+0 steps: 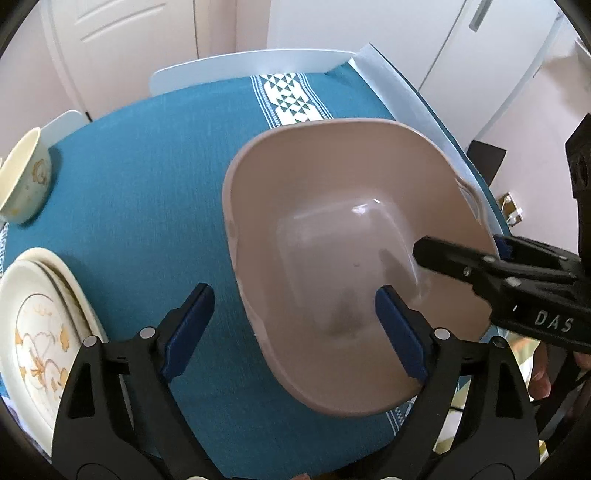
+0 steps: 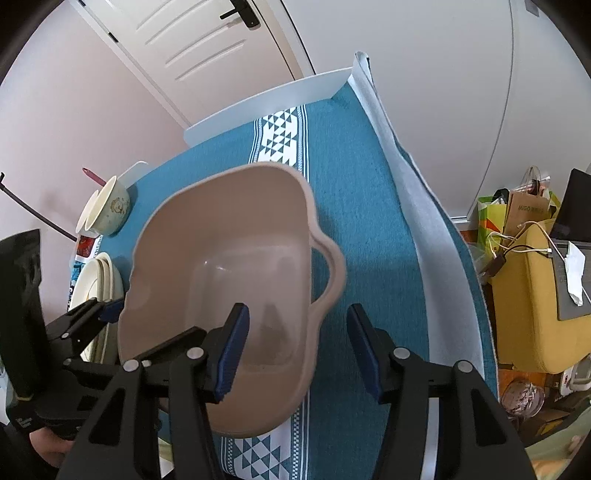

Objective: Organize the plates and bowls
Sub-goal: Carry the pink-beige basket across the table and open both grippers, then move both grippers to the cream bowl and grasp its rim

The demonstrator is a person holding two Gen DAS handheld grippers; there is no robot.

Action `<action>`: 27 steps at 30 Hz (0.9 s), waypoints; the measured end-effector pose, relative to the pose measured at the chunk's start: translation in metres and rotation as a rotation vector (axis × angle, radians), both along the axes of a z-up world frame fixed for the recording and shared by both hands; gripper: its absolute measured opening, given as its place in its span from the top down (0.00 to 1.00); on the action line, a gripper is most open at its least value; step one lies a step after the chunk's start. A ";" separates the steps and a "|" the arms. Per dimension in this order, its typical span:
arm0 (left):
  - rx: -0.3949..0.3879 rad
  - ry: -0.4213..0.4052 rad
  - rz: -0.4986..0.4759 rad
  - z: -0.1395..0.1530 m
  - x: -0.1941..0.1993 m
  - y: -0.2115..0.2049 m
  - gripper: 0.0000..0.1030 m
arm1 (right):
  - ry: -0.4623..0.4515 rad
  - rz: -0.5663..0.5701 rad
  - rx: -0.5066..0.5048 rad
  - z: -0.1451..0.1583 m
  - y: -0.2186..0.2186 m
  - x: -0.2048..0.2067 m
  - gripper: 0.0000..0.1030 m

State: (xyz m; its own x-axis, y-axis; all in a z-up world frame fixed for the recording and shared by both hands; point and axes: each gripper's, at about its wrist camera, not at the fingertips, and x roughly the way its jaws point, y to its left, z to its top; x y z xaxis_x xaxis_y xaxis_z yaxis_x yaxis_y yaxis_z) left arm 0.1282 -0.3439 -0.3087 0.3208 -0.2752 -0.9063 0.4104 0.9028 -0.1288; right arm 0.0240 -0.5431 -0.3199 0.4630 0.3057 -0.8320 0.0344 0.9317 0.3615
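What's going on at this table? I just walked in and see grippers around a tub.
A person holds a gripper in each hand over a beige plastic basin standing on the teal tablecloth. The left gripper and right gripper each straddle a side wall of the basin with jaws open, not clamping it. The basin is empty. A stack of plates and a small bowl wait at the table's left.

We see pale pink walls [image 2: 92, 122], white panelled door [image 2: 207, 48] with black handle [image 2: 240, 16] behind table. White chair backs [image 1: 251, 66] at table's far edge. Teal tablecloth [image 1: 147, 155] with white triangle-patterned band [image 1: 288, 99]. At right, yellow seat [image 2: 528, 295], paper bags [image 2: 524, 210], cables. Soft daylight.
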 end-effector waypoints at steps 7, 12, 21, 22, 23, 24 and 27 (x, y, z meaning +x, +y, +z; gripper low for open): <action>-0.007 -0.014 0.007 0.032 -0.011 0.008 0.14 | -0.032 -0.007 -0.006 0.035 0.000 -0.006 0.51; -0.023 -0.095 0.062 0.088 -0.028 0.034 0.14 | -0.129 0.057 -0.037 0.095 0.018 -0.013 0.51; -0.015 -0.345 0.358 0.188 -0.040 0.135 0.00 | -0.377 0.211 0.052 0.179 0.082 0.007 0.01; -0.006 -0.357 0.395 0.192 -0.034 0.150 0.00 | -0.398 0.224 0.048 0.182 0.089 0.010 0.01; 0.000 -0.353 0.425 0.193 -0.027 0.164 0.00 | -0.428 0.240 0.027 0.188 0.101 0.016 0.01; 0.001 -0.340 0.446 0.192 -0.021 0.176 0.00 | -0.441 0.257 -0.003 0.192 0.112 0.022 0.01; -0.037 -0.311 0.502 0.186 -0.002 0.218 0.00 | -0.379 0.294 -0.068 0.199 0.150 0.049 0.01</action>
